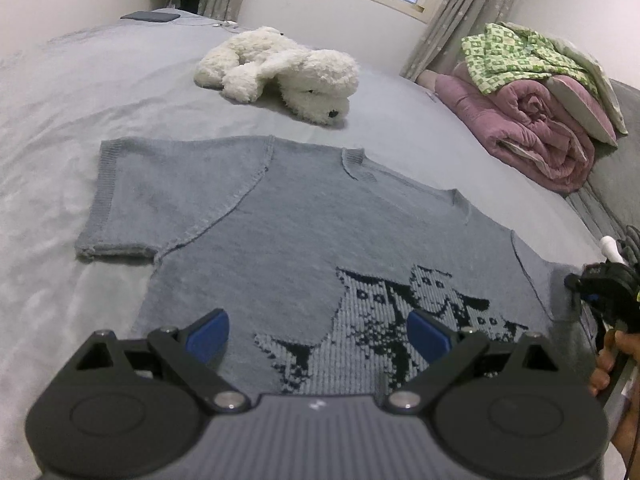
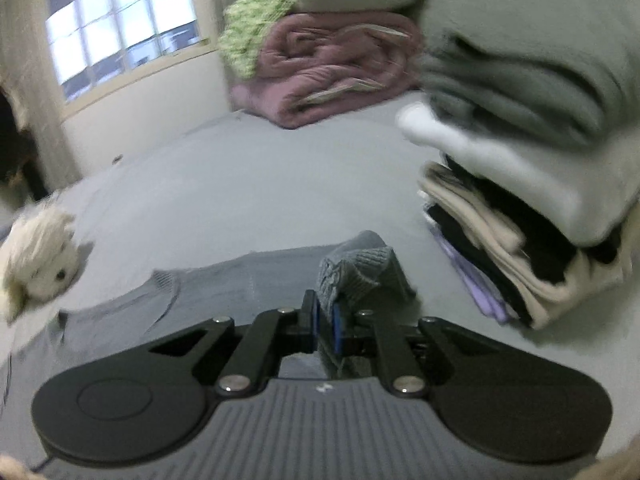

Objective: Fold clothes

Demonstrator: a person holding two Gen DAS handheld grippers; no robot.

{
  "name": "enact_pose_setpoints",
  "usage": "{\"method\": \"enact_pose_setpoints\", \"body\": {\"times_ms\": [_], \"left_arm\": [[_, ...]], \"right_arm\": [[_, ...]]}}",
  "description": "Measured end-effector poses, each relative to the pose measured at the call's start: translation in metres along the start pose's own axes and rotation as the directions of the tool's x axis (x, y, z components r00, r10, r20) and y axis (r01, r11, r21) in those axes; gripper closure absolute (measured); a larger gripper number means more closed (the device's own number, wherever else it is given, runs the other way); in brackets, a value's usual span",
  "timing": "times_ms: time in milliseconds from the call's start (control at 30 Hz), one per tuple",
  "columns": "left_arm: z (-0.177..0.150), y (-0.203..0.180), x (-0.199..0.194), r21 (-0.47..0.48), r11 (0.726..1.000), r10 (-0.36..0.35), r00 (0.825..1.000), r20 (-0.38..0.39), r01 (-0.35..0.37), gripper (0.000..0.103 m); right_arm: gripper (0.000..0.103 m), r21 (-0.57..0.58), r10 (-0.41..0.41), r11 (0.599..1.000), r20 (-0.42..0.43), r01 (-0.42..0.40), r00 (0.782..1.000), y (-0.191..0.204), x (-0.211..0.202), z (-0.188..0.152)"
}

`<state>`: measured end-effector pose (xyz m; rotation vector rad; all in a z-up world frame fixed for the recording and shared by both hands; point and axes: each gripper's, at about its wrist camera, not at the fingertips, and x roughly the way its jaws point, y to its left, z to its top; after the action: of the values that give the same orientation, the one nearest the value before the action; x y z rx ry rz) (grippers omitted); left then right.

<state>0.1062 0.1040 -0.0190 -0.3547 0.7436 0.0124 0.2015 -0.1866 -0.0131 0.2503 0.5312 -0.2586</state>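
While the grey knit sweater [image 1: 304,216] is spread flat on the bed [image 1: 100,80], its right sleeve [image 2: 360,268] is pinched in the closed right gripper [image 2: 326,328]; the left gripper [image 1: 316,332] is held apart over the hem.

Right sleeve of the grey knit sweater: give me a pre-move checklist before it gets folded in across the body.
1. Right gripper shut on the right sleeve: ok.
2. Left gripper open, holding nothing, above the cat pattern: ok.
3. Grey knit sweater body flat on the bed: ok.
4. Left sleeve spread out flat: ok.
5. White plush dog apart from the sweater: ok.
6. Stack of folded clothes apart from the raised sleeve: cannot tell, blurred.
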Motion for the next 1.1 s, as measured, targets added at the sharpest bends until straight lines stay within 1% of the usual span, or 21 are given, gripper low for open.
{"method": "enact_pose_setpoints", "body": {"times_ms": [133,200,233,333,433,467,533,600,633,667,700,767,800,833,900,967,1033,1100], "left_arm": [[0.001,0.002,-0.001,-0.006,1.000,-0.003,1.000,-0.002,0.003,0.007],[0.002,0.003,0.000,-0.008,1.000,-0.003,1.000,-0.004,0.003,0.007],[0.002,0.003,0.000,-0.009,1.000,-0.002,1.000,-0.006,0.002,0.007],[0.002,0.003,0.002,-0.011,1.000,0.000,1.000,-0.014,0.000,0.007],[0.002,0.003,0.003,-0.008,1.000,0.003,1.000,-0.019,-0.003,0.007],[0.001,0.004,0.004,-0.007,1.000,0.006,1.000,-0.020,-0.006,0.007],[0.001,0.004,0.005,-0.009,1.000,0.011,1.000,-0.023,-0.012,0.007],[0.001,0.003,0.008,-0.015,1.000,0.013,1.000,-0.026,-0.013,0.007],[0.000,0.003,0.009,-0.018,1.000,0.013,1.000,-0.028,-0.014,0.007],[0.000,0.002,0.011,-0.016,1.000,0.015,1.000,-0.028,-0.015,0.007],[-0.001,0.002,0.012,-0.013,1.000,0.016,0.999,-0.028,-0.017,0.007],[-0.003,0.000,0.014,-0.005,1.000,0.023,1.000,-0.016,-0.023,0.007],[-0.004,-0.001,0.014,-0.001,1.000,0.019,1.000,-0.007,-0.019,0.007],[-0.006,-0.001,0.014,0.003,1.000,0.013,1.000,0.003,-0.013,0.007],[-0.009,0.000,0.012,0.016,1.000,0.006,1.000,0.015,-0.006,0.007],[-0.012,0.001,0.009,0.035,0.999,-0.005,1.000,0.011,0.005,0.007],[-0.014,-0.001,0.003,0.073,0.997,-0.011,1.000,0.019,0.010,0.007],[-0.015,-0.011,0.002,0.092,0.996,0.004,1.000,0.031,-0.007,0.007]], "right_arm": [[0.092,-0.124,0.039,0.991,-0.019,-0.041,0.999,0.030,-0.005,0.002],[0.092,-0.212,0.062,0.975,-0.033,-0.068,0.998,0.046,-0.008,-0.003],[0.092,-0.265,0.075,0.961,-0.044,-0.084,0.996,0.055,-0.009,-0.007],[0.092,-0.405,0.112,0.903,-0.094,-0.141,0.989,0.074,-0.009,-0.022],[0.092,-0.521,0.144,0.829,-0.156,-0.205,0.977,0.089,-0.007,-0.037],[0.092,-0.556,0.152,0.800,-0.177,-0.226,0.972,0.094,-0.006,-0.042],[0.091,-0.589,0.166,0.764,-0.215,-0.263,0.962,0.096,-0.003,-0.050],[0.090,-0.600,0.184,0.745,-0.236,-0.292,0.954,0.093,-0.002,-0.053],[0.087,-0.596,0.198,0.741,-0.247,-0.310,0.949,0.092,-0.004,-0.052],[0.086,-0.591,0.213,0.737,-0.258,-0.328,0.943,0.090,-0.006,-0.051],[0.086,-0.573,0.234,0.738,-0.278,-0.356,0.932,0.087,-0.006,-0.047],[0.086,-0.531,0.279,0.738,-0.321,-0.417,0.905,0.082,-0.006,-0.039],[0.084,-0.504,0.308,0.734,-0.350,-0.455,0.885,0.079,-0.007,-0.034],[0.079,-0.475,0.338,0.728,-0.378,-0.495,0.862,0.076,-0.008,-0.029],[0.071,-0.425,0.400,0.713,-0.405,-0.557,0.822,0.068,-0.016,-0.022],[0.070,-0.395,0.436,0.704,-0.417,-0.591,0.798,0.059,-0.020,-0.012],[0.070,-0.375,0.464,0.701,-0.406,-0.607,0.787,0.044,-0.024,0.003],[0.069,-0.342,0.498,0.702,-0.391,-0.625,0.774,0.026,-0.026,0.016]]}}
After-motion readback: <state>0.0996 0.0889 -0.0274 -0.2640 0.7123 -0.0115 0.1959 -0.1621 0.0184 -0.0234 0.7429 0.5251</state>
